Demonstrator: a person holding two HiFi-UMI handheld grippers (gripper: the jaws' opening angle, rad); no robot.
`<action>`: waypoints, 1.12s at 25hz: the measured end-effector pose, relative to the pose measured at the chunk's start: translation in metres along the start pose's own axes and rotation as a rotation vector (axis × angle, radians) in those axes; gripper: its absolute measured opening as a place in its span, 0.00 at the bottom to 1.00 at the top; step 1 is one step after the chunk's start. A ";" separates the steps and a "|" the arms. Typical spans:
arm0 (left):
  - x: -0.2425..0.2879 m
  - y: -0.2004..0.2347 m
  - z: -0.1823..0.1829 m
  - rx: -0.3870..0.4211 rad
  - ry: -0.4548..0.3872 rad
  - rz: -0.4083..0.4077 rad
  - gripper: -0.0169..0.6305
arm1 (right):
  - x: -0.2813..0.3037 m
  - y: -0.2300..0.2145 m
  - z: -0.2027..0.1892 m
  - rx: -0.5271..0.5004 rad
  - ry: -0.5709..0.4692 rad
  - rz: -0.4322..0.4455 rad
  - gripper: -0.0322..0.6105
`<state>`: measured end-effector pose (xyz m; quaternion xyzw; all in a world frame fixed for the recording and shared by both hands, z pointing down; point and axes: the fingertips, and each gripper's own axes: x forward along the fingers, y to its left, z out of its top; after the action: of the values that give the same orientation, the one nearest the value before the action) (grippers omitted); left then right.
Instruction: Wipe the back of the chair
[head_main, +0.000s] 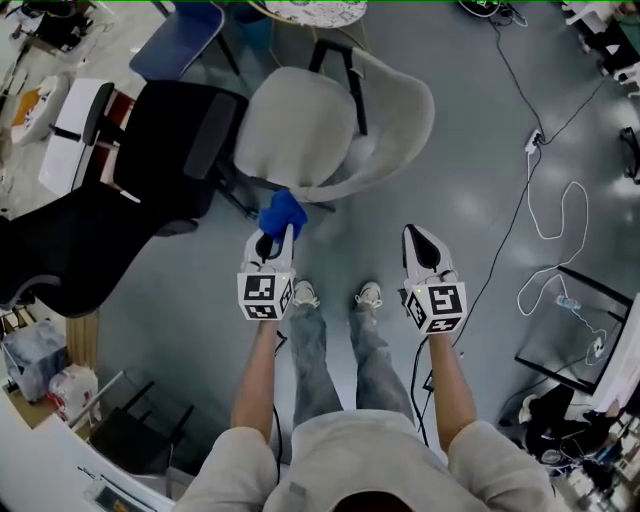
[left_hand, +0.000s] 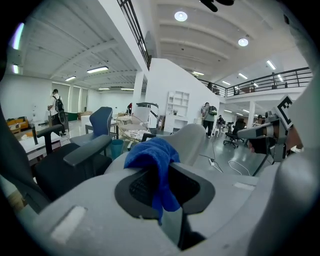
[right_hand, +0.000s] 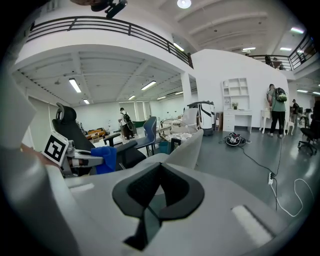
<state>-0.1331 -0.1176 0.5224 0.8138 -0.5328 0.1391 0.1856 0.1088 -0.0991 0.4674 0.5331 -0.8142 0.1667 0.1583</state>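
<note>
The left gripper (head_main: 275, 238), clamped on a blue cloth (head_main: 282, 213), hovers near the back of the white chair (head_main: 400, 130), wiping apparently not yet begun; the right gripper (head_main: 420, 235) hangs closed, empty.

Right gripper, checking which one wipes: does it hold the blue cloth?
No, the right gripper is empty; the blue cloth sits in the left gripper.

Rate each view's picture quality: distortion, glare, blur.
Head view: dim, soft glare patches on the floor. Left gripper view: heavy fisheye, dark corners, blue cloth sharp. Right gripper view: same fisheye, ceiling lamp blown out.
</note>
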 end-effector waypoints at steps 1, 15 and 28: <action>0.006 0.002 -0.007 -0.003 -0.001 0.001 0.12 | 0.004 0.000 -0.006 0.000 0.004 0.001 0.05; 0.066 0.022 -0.086 0.003 0.007 -0.003 0.12 | 0.049 0.003 -0.081 0.014 0.031 0.022 0.05; 0.099 0.029 -0.115 -0.005 0.008 -0.007 0.12 | 0.057 0.004 -0.123 0.018 0.078 0.044 0.05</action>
<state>-0.1240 -0.1571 0.6721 0.8146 -0.5296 0.1406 0.1901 0.0934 -0.0904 0.6019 0.5094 -0.8176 0.1978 0.1813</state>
